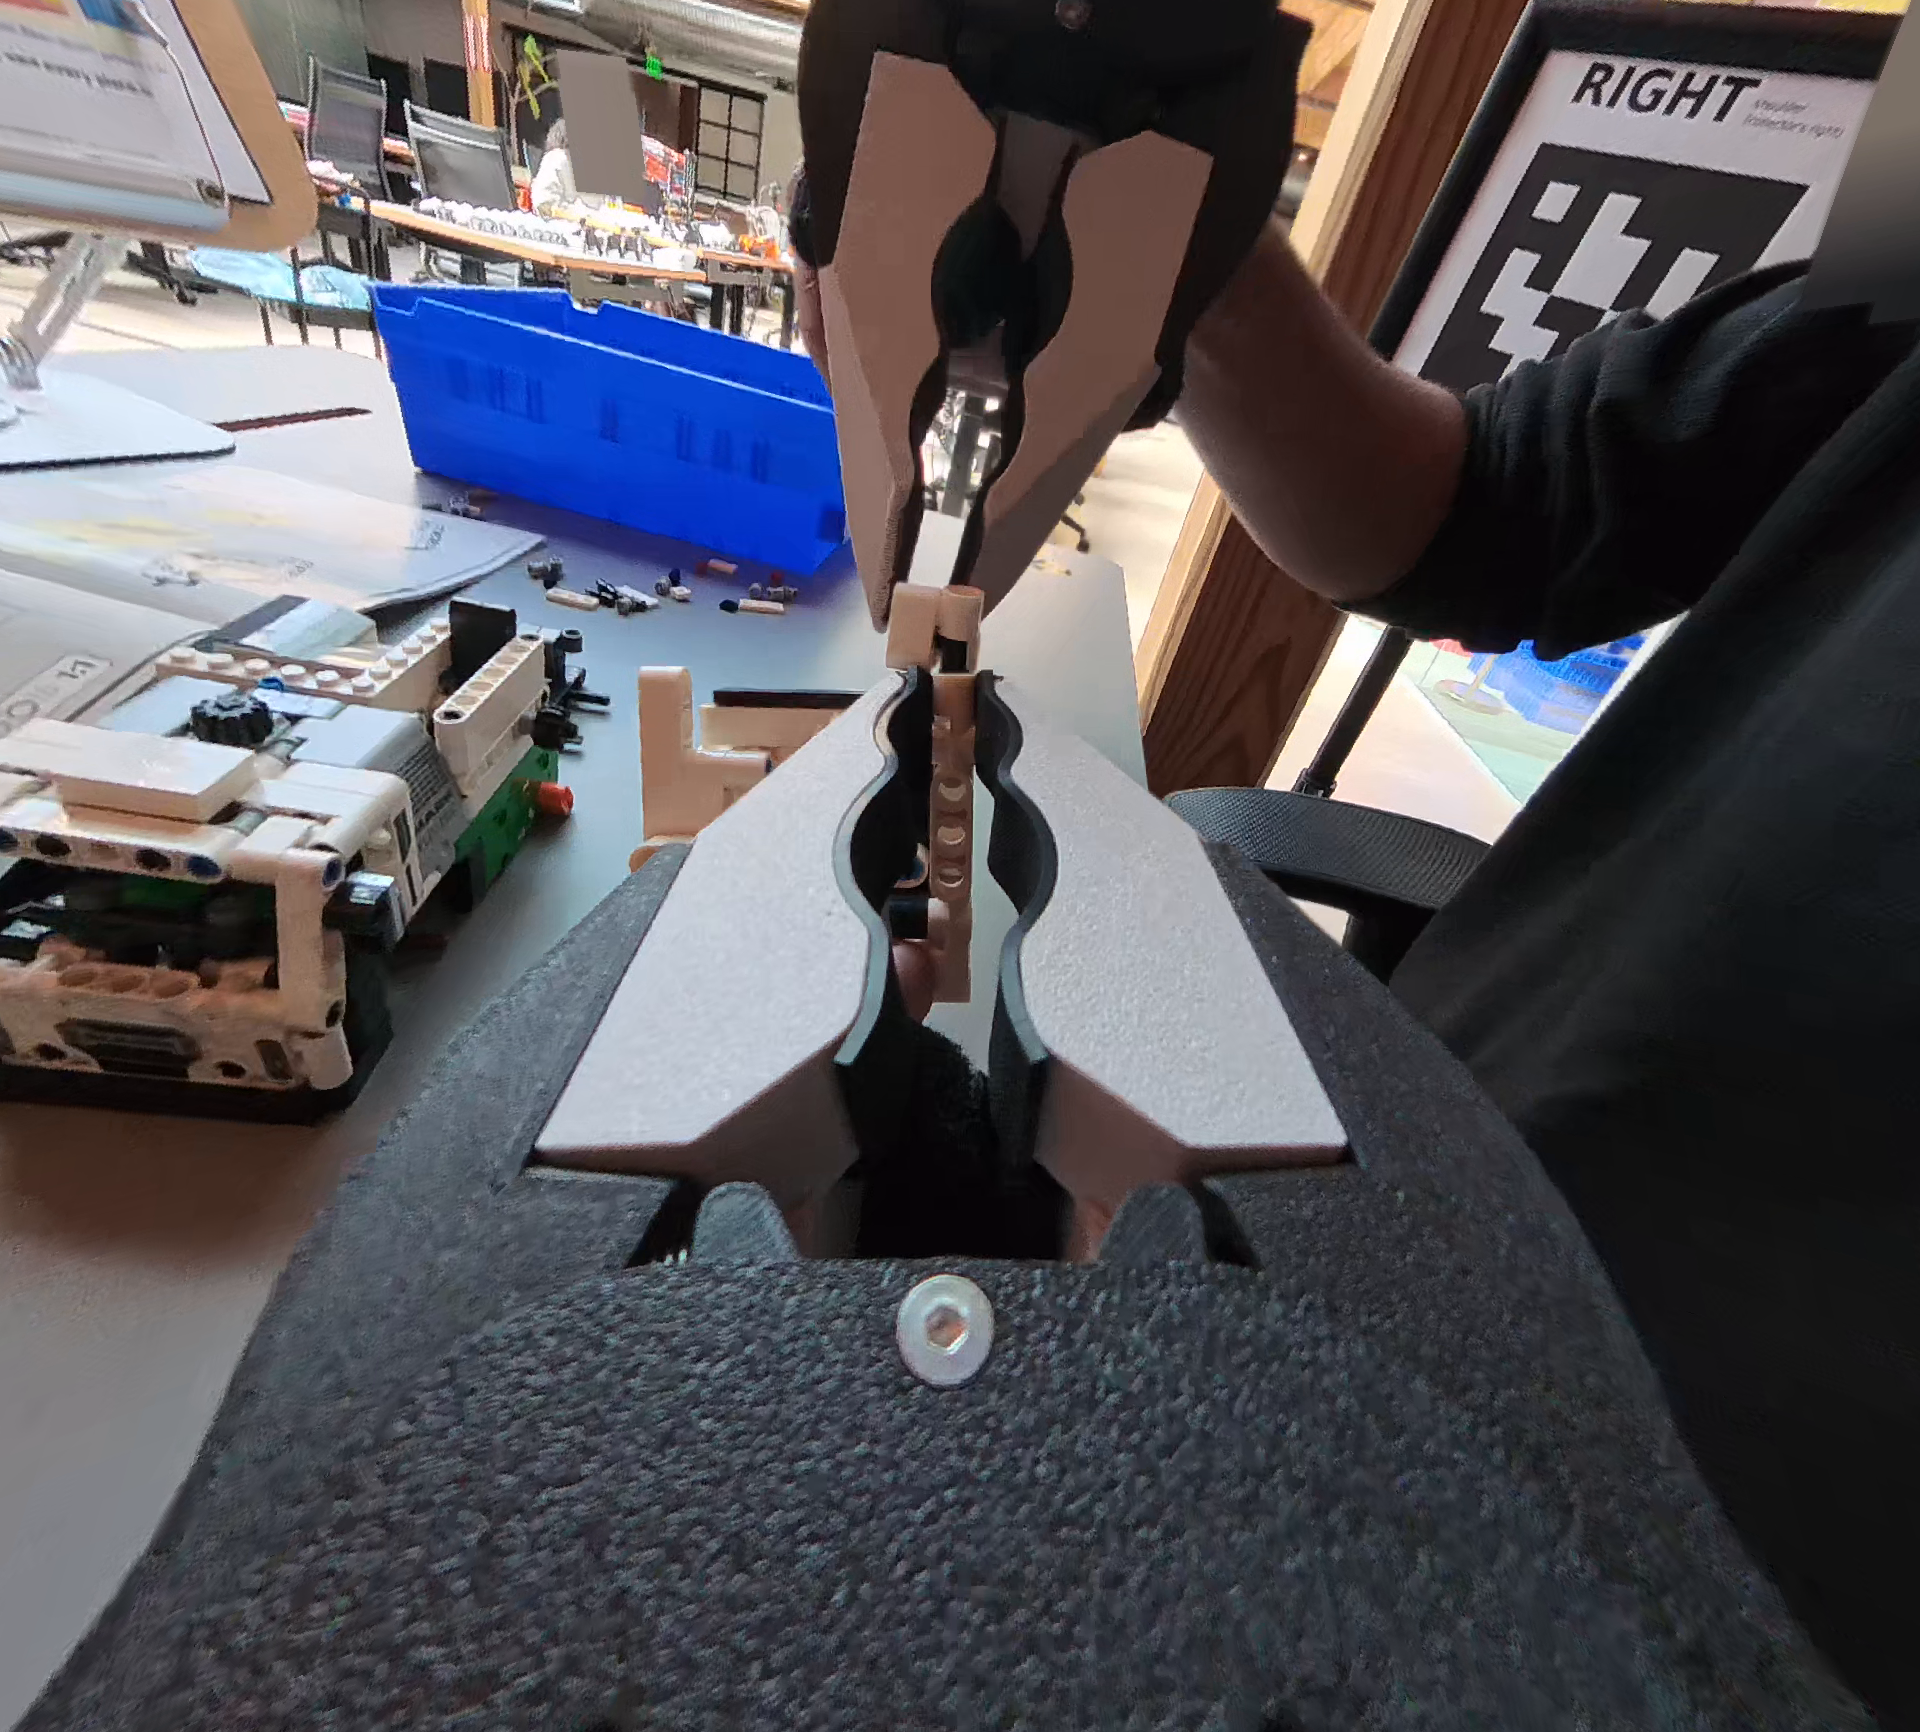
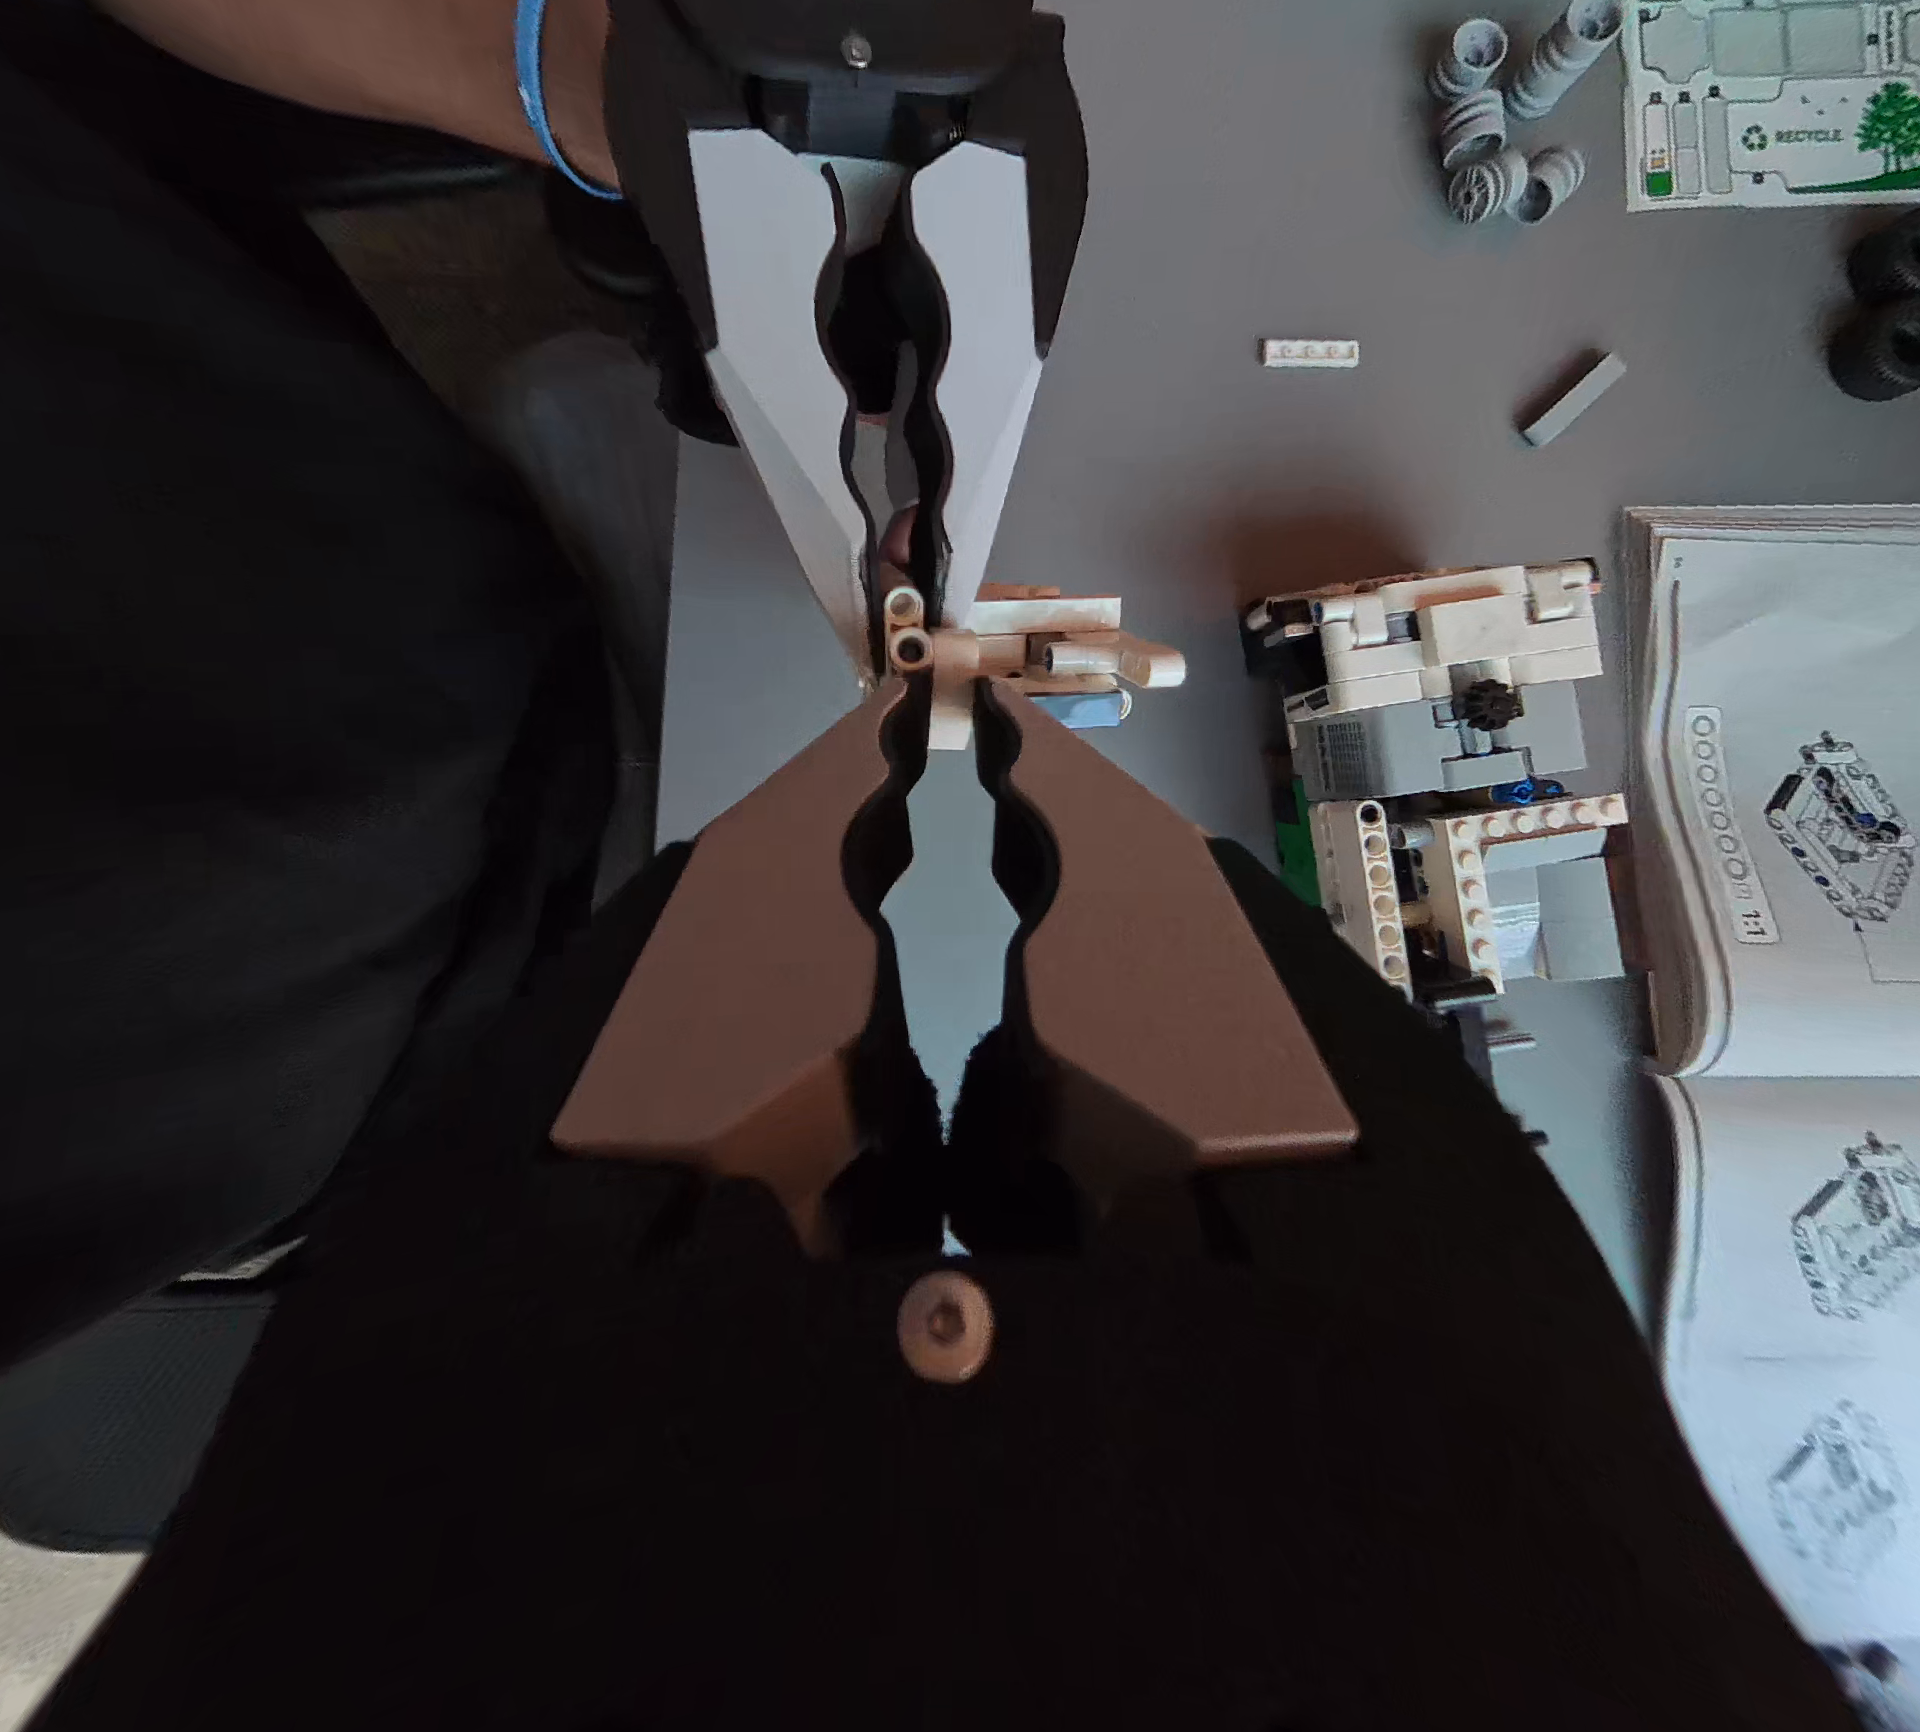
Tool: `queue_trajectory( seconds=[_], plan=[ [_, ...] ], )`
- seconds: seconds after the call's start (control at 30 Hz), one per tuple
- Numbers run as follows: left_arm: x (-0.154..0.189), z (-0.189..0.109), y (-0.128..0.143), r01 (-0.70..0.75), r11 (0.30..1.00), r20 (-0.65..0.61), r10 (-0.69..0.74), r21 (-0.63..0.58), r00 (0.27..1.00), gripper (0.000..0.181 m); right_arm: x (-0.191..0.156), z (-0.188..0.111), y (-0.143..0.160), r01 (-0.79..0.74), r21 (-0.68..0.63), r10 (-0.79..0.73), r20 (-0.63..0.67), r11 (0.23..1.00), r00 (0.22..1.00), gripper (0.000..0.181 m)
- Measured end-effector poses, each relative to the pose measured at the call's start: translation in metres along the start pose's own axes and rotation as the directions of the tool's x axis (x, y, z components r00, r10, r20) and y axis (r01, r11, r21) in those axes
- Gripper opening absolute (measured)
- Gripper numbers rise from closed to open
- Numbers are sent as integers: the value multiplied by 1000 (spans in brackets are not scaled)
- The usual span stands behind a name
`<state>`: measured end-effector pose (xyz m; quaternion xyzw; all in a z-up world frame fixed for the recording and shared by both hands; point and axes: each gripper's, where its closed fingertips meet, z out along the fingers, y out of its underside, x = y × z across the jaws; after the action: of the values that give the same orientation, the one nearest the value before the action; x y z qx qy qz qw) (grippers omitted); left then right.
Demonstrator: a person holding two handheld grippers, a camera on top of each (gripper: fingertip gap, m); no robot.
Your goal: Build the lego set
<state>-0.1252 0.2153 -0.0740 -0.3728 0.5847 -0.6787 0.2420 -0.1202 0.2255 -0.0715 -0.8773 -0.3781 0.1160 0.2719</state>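
My left gripper [image 1: 948, 680] is shut on a white beam with holes [image 1: 951, 809] that lies lengthwise between its fingers. My right gripper [image 1: 935, 591] comes down from above, tip to tip with the left, and is shut on a small white connector [image 1: 920, 622] that touches the beam's far end. In the right wrist view the right gripper [image 2: 948, 695] pinches the connector [image 2: 951, 726], and the left gripper [image 2: 906, 602] holds the beam end [image 2: 904, 607]. Both are held above the grey table [image 2: 1247, 124]. The part-built white truck [image 1: 239, 851] stands to the left and also shows in the right wrist view [image 2: 1444, 768].
A white frame sub-assembly [image 1: 707, 747] lies on the table under the grippers. A blue bin [image 1: 623, 425] and loose small parts [image 1: 665, 591] sit behind. An open instruction booklet [image 2: 1787, 799], sticker sheet [image 2: 1766, 41], grey wheel hubs [image 2: 1507, 103], black tyres [image 2: 1881, 311] and a grey tile [image 2: 1569, 399] lie around. The grippers are tip to tip, or close to it. Both grippers' tips are roughly 25 cm from the grey tile [image 2: 1569, 399].
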Motion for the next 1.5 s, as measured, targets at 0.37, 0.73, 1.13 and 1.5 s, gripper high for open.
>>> queue_trajectory(
  seconds=[0.37,0.73,1.13,1.5],
  plan=[
    [12,-1,-9,-78,993,-20,80,90,997,7,-4,-3,-3,-76,115,64,101,991,993,9],
    [7,3,1,-57,998,1,57,18,998,7,-2,2,-1,-67,253,56,49,965,997,7],
    [3,1,-4,67,996,-14,-67,57,998,6,-1,-2,-3,-37,349,39,1,936,999,7],
    [5,2,-8,117,991,-50,-114,70,992,6,-2,-5,-6,18,338,-6,-37,941,999,8]
  ],
)
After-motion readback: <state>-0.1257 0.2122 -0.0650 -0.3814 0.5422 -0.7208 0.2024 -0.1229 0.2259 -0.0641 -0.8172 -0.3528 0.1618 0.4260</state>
